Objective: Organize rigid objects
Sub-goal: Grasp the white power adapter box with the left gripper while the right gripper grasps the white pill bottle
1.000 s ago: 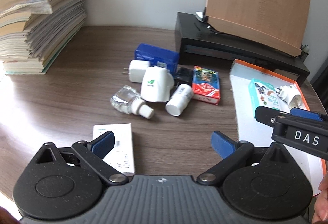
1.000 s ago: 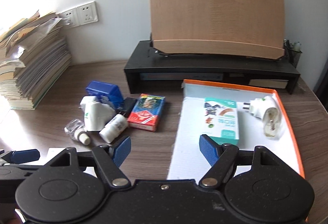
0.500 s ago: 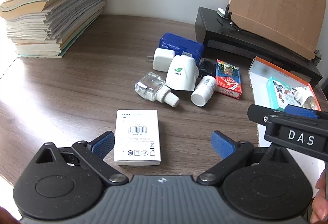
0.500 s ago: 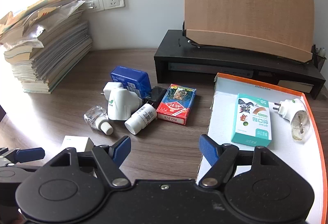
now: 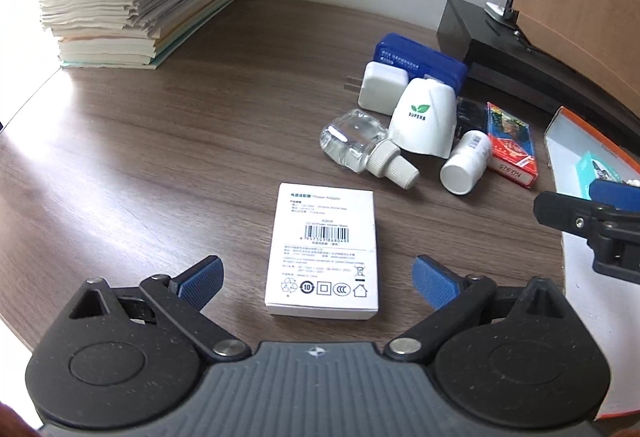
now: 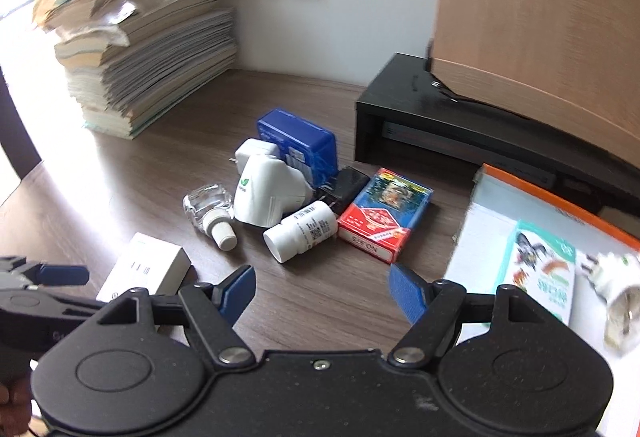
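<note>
The left tongs (image 5: pixel 316 279) stood wide open and held nothing, their blue pads on either side of a white box (image 5: pixel 323 255) lying flat on the counter (image 5: pixel 168 157), touching neither side. The right tongs (image 6: pixel 322 291) were likewise wide open and empty above bare counter, near a white pill bottle (image 6: pixel 302 231) and a red card pack (image 6: pixel 384 215). An orange-rimmed tray (image 6: pixel 480 237) lay to the right.
</note>
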`<state>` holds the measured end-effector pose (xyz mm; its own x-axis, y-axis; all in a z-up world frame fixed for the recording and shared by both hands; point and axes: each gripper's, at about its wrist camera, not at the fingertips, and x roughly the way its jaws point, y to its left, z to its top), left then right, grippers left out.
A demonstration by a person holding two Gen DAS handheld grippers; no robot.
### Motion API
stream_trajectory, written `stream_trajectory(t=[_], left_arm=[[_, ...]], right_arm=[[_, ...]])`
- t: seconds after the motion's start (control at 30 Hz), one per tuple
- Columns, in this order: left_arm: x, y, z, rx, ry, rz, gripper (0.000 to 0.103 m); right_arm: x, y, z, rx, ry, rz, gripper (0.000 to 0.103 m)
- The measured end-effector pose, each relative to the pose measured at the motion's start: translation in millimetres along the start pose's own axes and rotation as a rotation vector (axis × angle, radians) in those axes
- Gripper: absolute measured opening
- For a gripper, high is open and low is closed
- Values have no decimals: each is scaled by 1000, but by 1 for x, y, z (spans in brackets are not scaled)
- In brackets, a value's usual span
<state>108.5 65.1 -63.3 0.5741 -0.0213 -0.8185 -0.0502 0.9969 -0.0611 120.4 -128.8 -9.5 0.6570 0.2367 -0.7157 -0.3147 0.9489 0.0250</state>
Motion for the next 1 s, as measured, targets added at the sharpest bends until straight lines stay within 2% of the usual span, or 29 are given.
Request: stream_trajectory(t=[0.13,0.2,0.27,0.33,0.37,0.6,0.73,0.77,0.8,0.83,1.0], left_arm=[[10,-2,0,0,-5,22,101],[15,-3,1,-5,-5,21,89],[17,-6,1,2,-16,29,83],[18,-10,1,22,-35,54,70],[17,-11,2,27,-40,64,59],[15,-6,5,-22,-39,52,60],[11,-6,7,-35,-52,54,60],[11,-7,9,-37,-56,56,60],[10,-7,9,-40,-58,57,60],[10,-7,10,-44,-59,57,60],[8,-9,14,-53,-66,53,60]], right_arm=[[15,1,7,-139,-4,44,87],[25,0,11,-199,2,61,87],[35,0,15,-246,9,85,87],[45,-2,19,-276,18,111,87],[51,-3,20,-287,21,119,87],[92,-4,27,-317,70,168,87],[101,3,29,-356,48,175,88],[102,4,30,-362,46,176,86],[103,4,31,-365,47,186,72],[104,4,32,-362,61,209,70],[100,2,30,-315,73,197,69]])
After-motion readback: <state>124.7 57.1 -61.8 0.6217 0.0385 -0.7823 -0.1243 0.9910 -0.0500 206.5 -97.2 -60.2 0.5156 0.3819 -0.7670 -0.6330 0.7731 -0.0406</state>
